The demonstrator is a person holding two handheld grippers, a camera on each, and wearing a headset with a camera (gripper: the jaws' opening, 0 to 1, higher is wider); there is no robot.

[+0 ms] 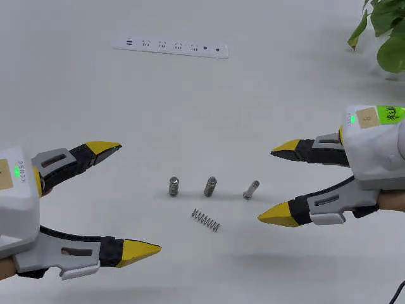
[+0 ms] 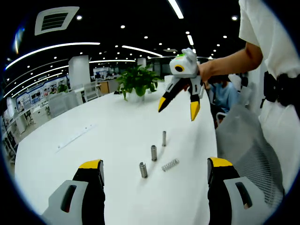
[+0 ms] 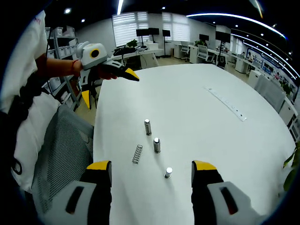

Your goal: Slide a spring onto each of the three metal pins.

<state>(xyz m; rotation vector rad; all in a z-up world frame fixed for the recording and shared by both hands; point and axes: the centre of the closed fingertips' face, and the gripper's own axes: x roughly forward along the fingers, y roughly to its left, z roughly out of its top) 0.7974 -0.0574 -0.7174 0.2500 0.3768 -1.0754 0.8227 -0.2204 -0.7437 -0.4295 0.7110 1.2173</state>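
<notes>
Three short metal pins stand in a row on the white table. The left pin (image 1: 173, 185) and the middle pin (image 1: 210, 185) each look wrapped in a spring. The right pin (image 1: 251, 189) looks bare. A loose spring (image 1: 205, 220) lies flat just in front of the middle pin. My left gripper (image 1: 139, 198) hovers open to the left of the row with nothing in it. My right gripper (image 1: 266, 184) hovers open just right of the bare pin (image 3: 168, 172), also holding nothing. The loose spring (image 3: 137, 153) lies to the left of the pins in the right gripper view.
A white power strip (image 1: 171, 47) lies at the far side of the table. A green plant (image 1: 383, 31) stands at the far right corner. A mesh office chair (image 3: 61, 154) sits at the near table edge beside the person.
</notes>
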